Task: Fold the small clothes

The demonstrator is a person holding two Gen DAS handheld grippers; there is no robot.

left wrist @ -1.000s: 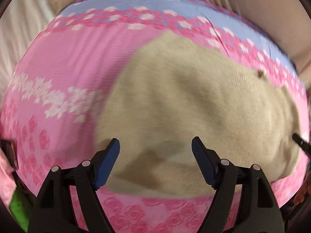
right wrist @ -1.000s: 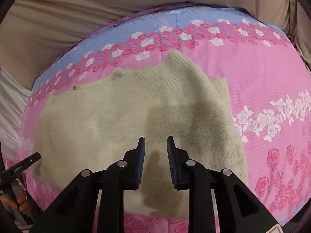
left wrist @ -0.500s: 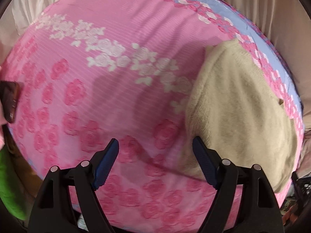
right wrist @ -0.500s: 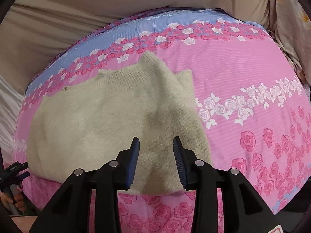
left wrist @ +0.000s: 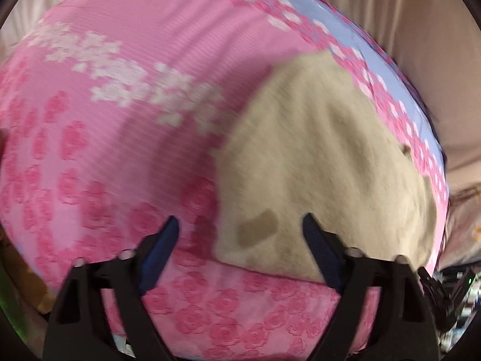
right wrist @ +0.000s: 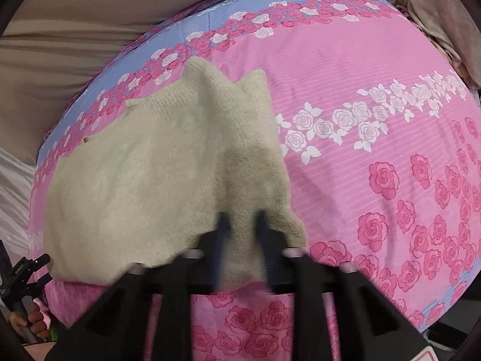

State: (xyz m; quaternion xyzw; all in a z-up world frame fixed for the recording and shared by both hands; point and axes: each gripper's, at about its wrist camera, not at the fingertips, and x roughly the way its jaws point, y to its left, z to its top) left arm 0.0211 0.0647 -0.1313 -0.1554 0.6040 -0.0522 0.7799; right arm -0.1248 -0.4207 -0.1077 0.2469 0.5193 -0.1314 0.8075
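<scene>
Soft indoor light, heavy fisheye warp, motion blur throughout

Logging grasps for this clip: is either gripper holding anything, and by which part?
The left gripper is open and empty. The right gripper looks nearly closed at the beige sweater's near edge; blur hides any pinch.

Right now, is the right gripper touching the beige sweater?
Cannot tell. In the right wrist view the right gripper overlaps the beige sweater near its front edge, but its fingers are motion-blurred, so neither contact nor a gap shows plainly.
</scene>
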